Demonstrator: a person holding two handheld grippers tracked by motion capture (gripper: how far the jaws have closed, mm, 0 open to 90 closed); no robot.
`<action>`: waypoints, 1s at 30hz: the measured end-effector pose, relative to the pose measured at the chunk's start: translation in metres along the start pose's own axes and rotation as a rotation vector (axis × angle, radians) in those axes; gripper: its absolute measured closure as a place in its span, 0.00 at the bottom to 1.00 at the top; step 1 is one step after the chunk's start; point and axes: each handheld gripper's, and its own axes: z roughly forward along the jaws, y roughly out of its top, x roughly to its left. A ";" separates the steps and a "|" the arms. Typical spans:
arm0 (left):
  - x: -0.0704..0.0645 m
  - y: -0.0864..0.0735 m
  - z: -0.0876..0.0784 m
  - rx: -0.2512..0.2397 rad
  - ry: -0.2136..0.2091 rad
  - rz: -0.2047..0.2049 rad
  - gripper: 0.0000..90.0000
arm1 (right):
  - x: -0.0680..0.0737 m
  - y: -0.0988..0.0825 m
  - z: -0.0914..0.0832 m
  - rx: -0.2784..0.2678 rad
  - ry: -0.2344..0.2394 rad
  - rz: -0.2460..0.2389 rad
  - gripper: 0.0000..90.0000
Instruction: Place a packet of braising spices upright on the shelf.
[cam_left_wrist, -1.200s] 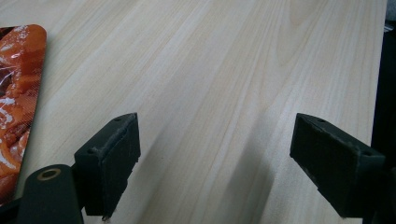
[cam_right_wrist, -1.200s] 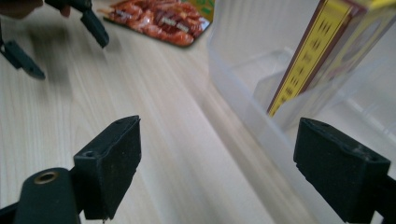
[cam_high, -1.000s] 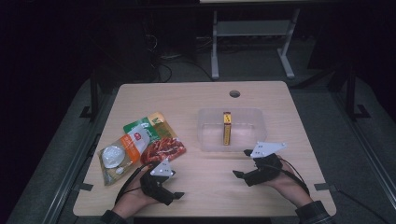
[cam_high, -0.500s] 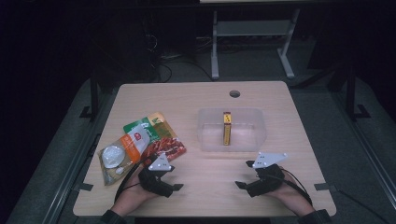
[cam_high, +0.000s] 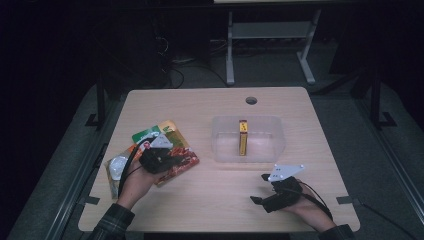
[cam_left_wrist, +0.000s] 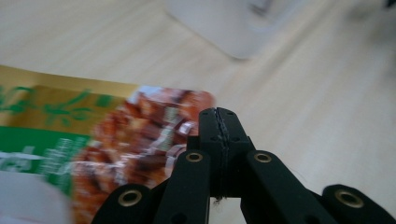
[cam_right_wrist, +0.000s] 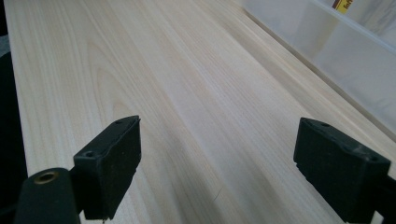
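Packet pickup in hand: left gripper has just closed, jaws together by its edge, a pinch unconfirmed. Right gripper idle, jaws apart. Next: carry to tub.

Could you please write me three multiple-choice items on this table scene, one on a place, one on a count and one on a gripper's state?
1. Where does the yellow packet stand?
A. Inside the clear bin
B. On the floor
C. On top of the pouches

2. How many round holes does the table top have?
A. Three
B. One
C. None

3. How do the jaws of the right gripper stand?
A. Shut on a pouch
B. Shut on the bin's rim
C. Wide open over bare wood

Answers:
1 A: the high view shows the packet upright within the bin's walls.
2 B: a single hole sits near the far edge.
3 C: the right gripper view shows both pads far apart with only tabletop between them.
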 end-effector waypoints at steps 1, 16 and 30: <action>0.005 0.003 0.001 0.007 0.017 -0.001 1.00 | 0.000 0.000 0.000 0.001 0.000 0.001 0.16; 0.104 0.029 0.020 0.035 0.223 -0.117 1.00 | -0.001 -0.001 0.002 0.006 0.013 -0.005 0.16; 0.158 0.011 0.053 0.181 0.349 -0.199 1.00 | -0.001 -0.003 0.002 0.016 0.021 -0.002 0.16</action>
